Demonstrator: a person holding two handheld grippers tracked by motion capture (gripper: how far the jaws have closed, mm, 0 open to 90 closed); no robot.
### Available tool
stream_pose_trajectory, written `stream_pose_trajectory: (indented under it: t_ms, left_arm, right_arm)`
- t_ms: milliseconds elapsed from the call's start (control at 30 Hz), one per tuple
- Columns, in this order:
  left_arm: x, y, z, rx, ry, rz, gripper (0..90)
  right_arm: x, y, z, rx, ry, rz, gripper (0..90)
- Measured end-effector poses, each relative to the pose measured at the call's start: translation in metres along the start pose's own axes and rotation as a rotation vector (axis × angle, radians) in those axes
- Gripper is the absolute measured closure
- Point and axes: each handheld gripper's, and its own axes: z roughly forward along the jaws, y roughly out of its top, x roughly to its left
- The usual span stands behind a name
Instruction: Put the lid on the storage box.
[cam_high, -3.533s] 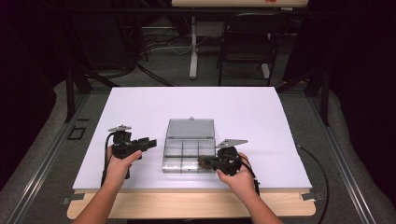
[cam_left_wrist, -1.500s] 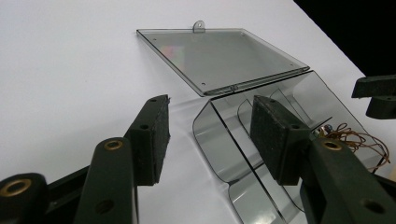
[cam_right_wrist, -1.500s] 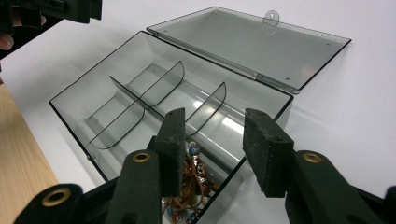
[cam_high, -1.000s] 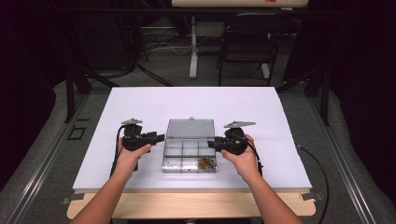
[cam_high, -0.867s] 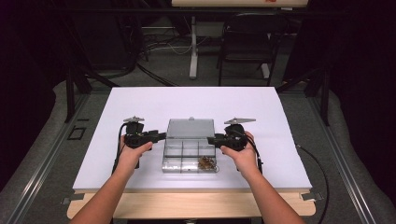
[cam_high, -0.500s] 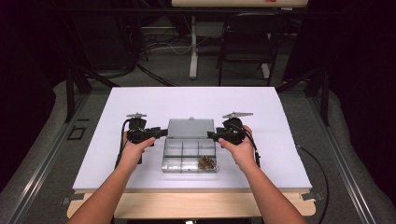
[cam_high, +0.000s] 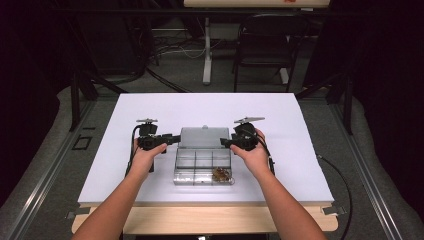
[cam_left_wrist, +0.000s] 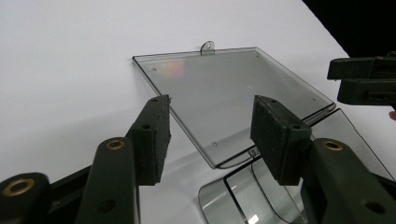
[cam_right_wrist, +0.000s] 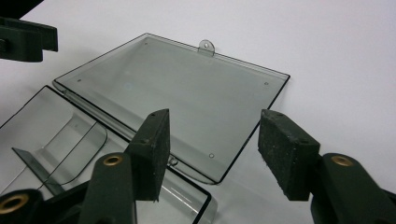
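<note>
one white table (cam_high: 150, 107), dark room

A flat white rectangular tabletop (cam_high: 150, 115) rests on a pale wooden board (cam_high: 200, 220). Beyond its far edge, on the grey floor, stand a black metal folding chair (cam_high: 262, 45) and a white metal stand post (cam_high: 207, 50), with dark cables (cam_high: 160, 50) nearby.

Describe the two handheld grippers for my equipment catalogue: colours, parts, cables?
Both the left gripper and right gripper are black, each topped by a grey three-cornered plate and trailing a black cable. Their jaws carry rough black pads and brass-coloured pivot rings. The forearms are unsleeved.
</note>
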Motion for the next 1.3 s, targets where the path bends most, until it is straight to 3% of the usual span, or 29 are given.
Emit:
stream_pose_trajectory:
  t_ms: [200, 233, 400, 733, 900, 1133, 1300]
  left_arm:
    - [-0.001, 0.001, 0.006, 0.009, 0.011, 0.002, 46.0]
    - [-0.001, 0.001, 0.007, 0.01, 0.027, 0.018, 45.9]
    - [-0.001, 0.002, 0.008, 0.017, 0.018, 0.015, 45.7]
    - [0.002, 0.003, 0.015, 0.032, 0.046, -0.026, 44.0]
    - [0.004, 0.002, 0.019, 0.058, 0.054, -0.026, 44.5]
    - [0.006, 0.003, 0.02, 0.06, 0.039, -0.056, 44.6]
    - [0.008, 0.004, 0.022, 0.071, 0.026, -0.078, 45.1]
  right_arm:
    - [-0.004, 0.003, 0.004, -0.002, -0.014, 0.03, 41.1]
    - [-0.005, 0.004, 0.004, -0.003, -0.02, 0.039, 40.5]
    - [-0.011, 0.006, 0.006, -0.007, -0.03, 0.071, 39.0]
    - [-0.017, 0.008, 0.012, -0.016, -0.036, 0.111, 37.7]
    - [-0.019, 0.006, 0.016, 0.026, -0.045, 0.121, 37.2]
    - [-0.018, 0.005, 0.02, 0.039, -0.026, 0.13, 37.3]
    - [-0.02, 0.004, 0.024, 0.047, -0.014, 0.17, 37.2]
